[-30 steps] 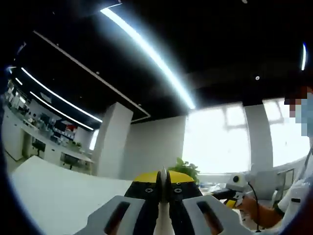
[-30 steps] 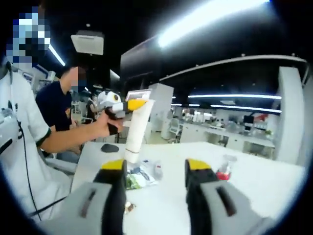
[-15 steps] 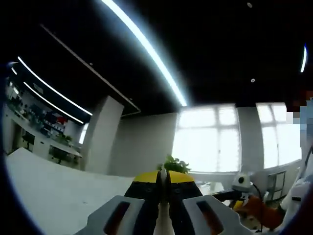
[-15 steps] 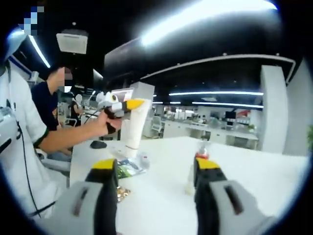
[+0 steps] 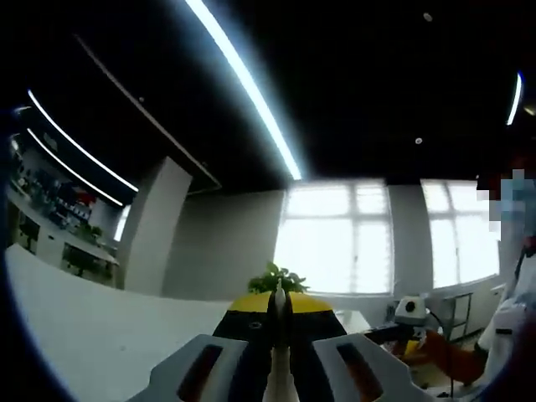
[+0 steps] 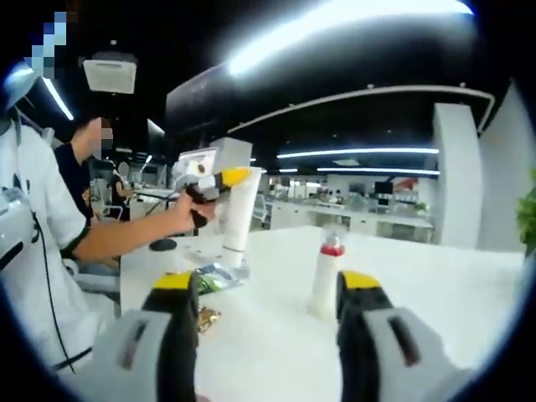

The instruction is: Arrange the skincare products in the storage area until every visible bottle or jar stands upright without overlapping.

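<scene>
Our left tool (image 6: 230,177) pinches the white tube (image 6: 238,219) upright at center left of the right gripper view. Our right tool (image 6: 266,293) stays spread, having swung so a red-capped bottle (image 6: 325,280) now stands center on the table (image 6: 435,293).

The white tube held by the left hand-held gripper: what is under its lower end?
The white tube stands cap-down on the white table, gripped near its top by the left hand-held gripper. A green packet lies beside its base. Whether the cap touches the table cannot be told.
</scene>
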A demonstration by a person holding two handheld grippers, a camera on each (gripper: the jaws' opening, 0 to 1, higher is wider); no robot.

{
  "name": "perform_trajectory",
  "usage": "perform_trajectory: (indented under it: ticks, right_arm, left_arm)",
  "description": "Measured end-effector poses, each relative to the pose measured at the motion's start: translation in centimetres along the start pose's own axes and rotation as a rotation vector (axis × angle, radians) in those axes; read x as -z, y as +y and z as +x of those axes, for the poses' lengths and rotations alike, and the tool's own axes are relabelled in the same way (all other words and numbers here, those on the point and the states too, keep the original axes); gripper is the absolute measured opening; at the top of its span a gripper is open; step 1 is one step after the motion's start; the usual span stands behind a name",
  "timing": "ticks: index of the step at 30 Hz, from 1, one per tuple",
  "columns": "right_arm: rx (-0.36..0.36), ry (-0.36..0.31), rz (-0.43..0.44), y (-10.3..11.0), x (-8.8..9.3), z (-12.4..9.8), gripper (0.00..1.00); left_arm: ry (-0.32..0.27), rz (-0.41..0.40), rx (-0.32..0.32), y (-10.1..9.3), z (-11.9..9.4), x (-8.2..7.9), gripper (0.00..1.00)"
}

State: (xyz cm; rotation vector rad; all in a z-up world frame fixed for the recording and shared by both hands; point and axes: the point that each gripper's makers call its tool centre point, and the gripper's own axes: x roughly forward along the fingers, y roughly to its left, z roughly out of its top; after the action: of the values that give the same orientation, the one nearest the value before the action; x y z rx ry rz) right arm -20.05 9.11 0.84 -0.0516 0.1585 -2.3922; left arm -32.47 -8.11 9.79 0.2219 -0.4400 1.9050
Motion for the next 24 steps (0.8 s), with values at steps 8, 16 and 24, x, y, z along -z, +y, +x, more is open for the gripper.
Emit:
perform_trajectory:
  ticks: [8, 16, 24]
  right_arm:
    - [0.023, 0.006, 0.033, -1.0, 1.1, -1.0, 0.66]
    - [0.046, 0.022, 0.056, -2.4, 2.3, -1.6, 0.66]
    - [0.054, 0.003, 0.104, -1.5, 2.4, -1.6, 0.68]
  left_arm:
    - [0.018, -0.026, 0.068, 0.5, 1.8, 2.0, 0.02]
    - [0.034, 0.004, 0.128, 1.5, 3.2, 3.9, 0.02]
    - [0.005, -0.020, 0.188, 2.6, 4.0, 5.1, 0.02]
